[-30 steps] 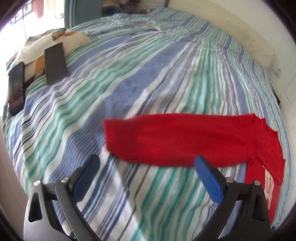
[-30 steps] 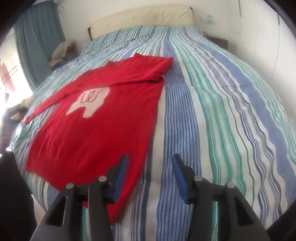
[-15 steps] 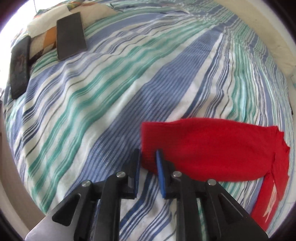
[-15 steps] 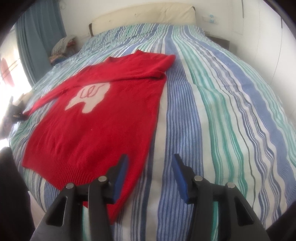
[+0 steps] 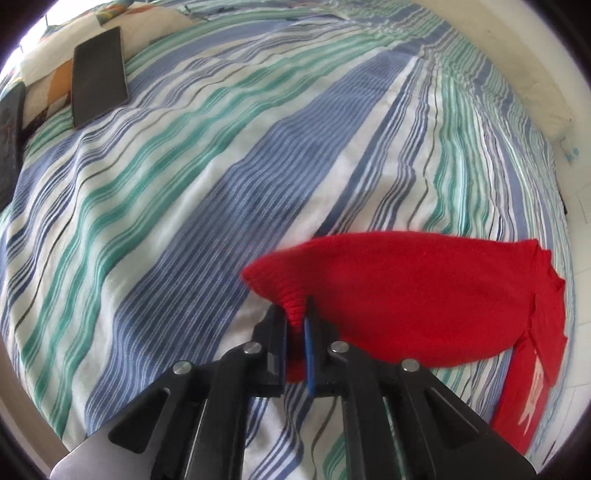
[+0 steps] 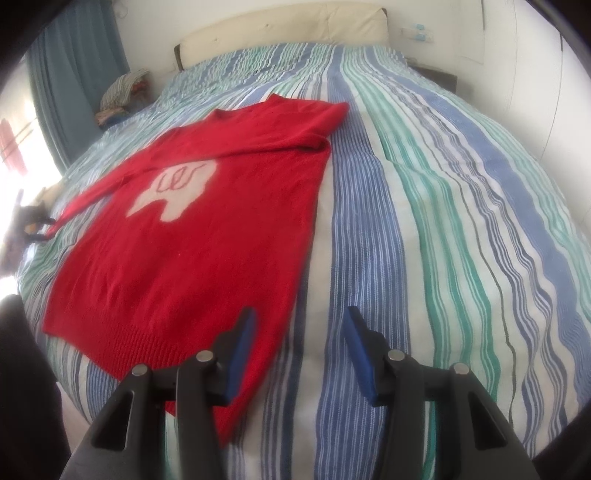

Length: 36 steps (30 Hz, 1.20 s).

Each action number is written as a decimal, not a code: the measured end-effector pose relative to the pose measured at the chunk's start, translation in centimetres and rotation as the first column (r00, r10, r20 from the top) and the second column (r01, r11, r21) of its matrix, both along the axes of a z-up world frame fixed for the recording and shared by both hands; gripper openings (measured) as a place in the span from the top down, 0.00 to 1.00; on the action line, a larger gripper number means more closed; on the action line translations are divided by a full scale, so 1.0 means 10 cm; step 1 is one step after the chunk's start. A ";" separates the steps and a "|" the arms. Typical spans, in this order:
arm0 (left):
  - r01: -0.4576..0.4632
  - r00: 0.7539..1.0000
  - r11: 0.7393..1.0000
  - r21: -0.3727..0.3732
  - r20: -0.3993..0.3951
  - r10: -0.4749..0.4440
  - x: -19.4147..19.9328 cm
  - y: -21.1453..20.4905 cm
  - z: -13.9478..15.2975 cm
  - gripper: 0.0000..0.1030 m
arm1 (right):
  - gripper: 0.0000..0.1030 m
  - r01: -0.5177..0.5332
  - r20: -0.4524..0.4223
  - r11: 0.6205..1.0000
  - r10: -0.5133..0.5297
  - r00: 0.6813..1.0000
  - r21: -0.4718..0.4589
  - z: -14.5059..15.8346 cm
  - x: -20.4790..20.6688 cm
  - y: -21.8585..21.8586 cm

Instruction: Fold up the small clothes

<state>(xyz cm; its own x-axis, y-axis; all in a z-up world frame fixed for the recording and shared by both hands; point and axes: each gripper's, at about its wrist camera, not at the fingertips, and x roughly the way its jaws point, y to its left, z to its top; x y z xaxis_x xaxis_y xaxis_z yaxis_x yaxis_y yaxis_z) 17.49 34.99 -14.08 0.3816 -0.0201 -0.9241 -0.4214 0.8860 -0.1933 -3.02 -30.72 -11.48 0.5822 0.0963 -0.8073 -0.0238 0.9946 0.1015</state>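
A small red sweater with a pale motif on its chest lies flat on the striped bedspread. Its right sleeve is folded across the upper chest. Its left sleeve stretches out toward the bed's left side. My left gripper is shut on that sleeve's ribbed cuff and lifts it slightly off the bed. My right gripper is open and empty, low over the bed at the sweater's lower right hem corner, its left finger above the red fabric.
Two dark flat devices lie on a patterned cloth at the bed's far left corner. A pile of clothes sits beside the blue curtain. The headboard and wall bound the far end.
My left gripper moved in on the sleeve cuff and closed on it, and the cuff now rises off the bed. My right gripper stays open and has barely moved.
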 end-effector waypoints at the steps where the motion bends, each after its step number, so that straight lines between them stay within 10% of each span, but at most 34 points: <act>1: 0.016 1.000 0.998 0.060 0.008 -0.016 0.00 -0.08 0.10 0.95 | 0.53 0.002 -0.001 1.000 -0.002 1.000 0.001 0.00 0.00 -0.01; 10: 0.226 0.942 0.957 0.182 0.210 -0.263 0.42 -1.10 1.63 0.95 | 0.53 0.016 0.012 0.999 -0.017 1.000 0.044 0.03 0.01 -0.06; 16: 0.478 0.792 0.867 0.142 0.356 -0.495 0.78 -2.60 2.31 0.95 | 0.53 0.006 0.025 0.998 -0.007 1.000 0.056 0.06 0.02 -0.04; 20: 0.613 0.692 0.777 0.144 0.377 -0.616 0.92 -3.56 2.30 0.94 | 0.53 0.026 0.035 0.997 -0.029 0.999 0.072 0.09 0.00 -0.10; 22: 0.673 0.654 0.728 0.127 0.358 -0.667 0.98 -3.94 2.14 0.77 | 0.53 0.040 0.039 0.996 -0.043 0.998 0.080 0.10 -0.01 -0.15; 25: 0.672 0.689 0.736 0.086 0.293 -0.663 1.07 -4.14 1.85 0.32 | 0.53 0.057 0.044 0.994 -0.062 0.997 0.097 0.12 -0.01 -0.20; 36: 0.492 0.856 0.868 0.069 0.146 -0.497 0.74 -2.78 0.76 0.30 | 0.53 0.068 0.042 0.985 -0.076 0.996 0.159 0.12 0.04 -0.27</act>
<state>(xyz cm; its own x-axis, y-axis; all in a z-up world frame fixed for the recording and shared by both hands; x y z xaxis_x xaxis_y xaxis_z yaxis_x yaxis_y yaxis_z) 24.93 7.19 -6.45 0.4652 -0.2189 -0.8577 0.1063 0.9757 -0.1914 -2.67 -33.44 -10.30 0.6300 0.1762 -0.7563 0.0385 0.9656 0.2571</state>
